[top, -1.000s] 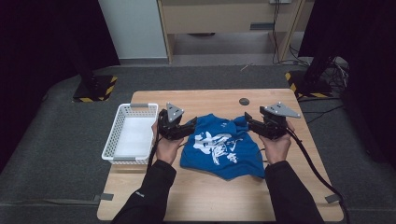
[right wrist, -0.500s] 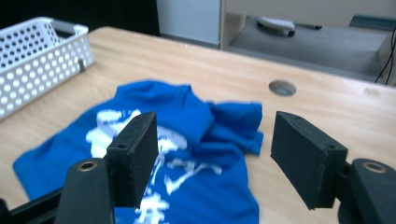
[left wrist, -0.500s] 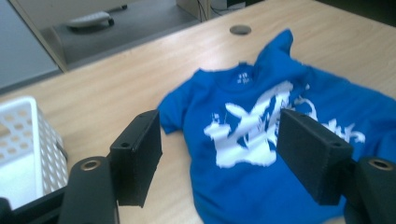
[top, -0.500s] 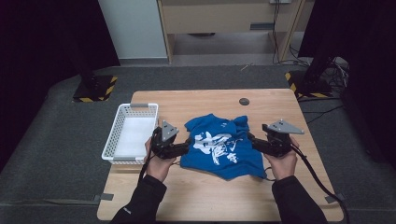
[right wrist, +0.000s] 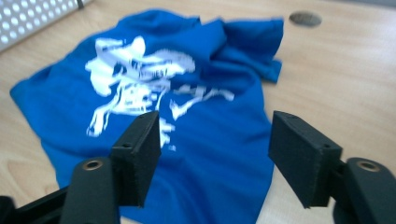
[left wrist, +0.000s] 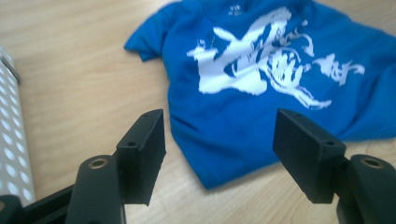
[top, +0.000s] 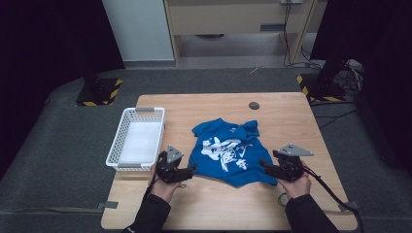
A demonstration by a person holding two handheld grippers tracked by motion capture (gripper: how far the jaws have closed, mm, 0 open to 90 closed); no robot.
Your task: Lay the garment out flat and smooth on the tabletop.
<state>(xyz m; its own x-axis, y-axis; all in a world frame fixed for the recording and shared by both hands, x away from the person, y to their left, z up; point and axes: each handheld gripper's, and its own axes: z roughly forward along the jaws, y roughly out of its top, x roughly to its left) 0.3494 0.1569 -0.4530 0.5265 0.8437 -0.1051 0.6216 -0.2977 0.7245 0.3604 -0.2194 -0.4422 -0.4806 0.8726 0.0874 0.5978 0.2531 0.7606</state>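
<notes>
A blue T-shirt [top: 227, 149] with a white print lies spread and a little rumpled on the wooden table [top: 214, 107]. My left gripper [top: 190, 169] stands open at the shirt's near left corner, its jaws straddling the hem of the shirt [left wrist: 243, 93]. At the near right corner my right gripper [top: 264, 165] is open too, low over the cloth [right wrist: 187, 93]. Neither gripper holds anything.
A white perforated basket [top: 137, 139] stands at the table's left edge, close beside my left hand. A dark round grommet [top: 253, 105] sits in the tabletop behind the shirt [right wrist: 305, 18]. Cables trail from the right gripper over the near right edge.
Both grippers have moved from the shirt's far corners toward me, down to its near corners. The shirt lies flatter and more spread out than before.
</notes>
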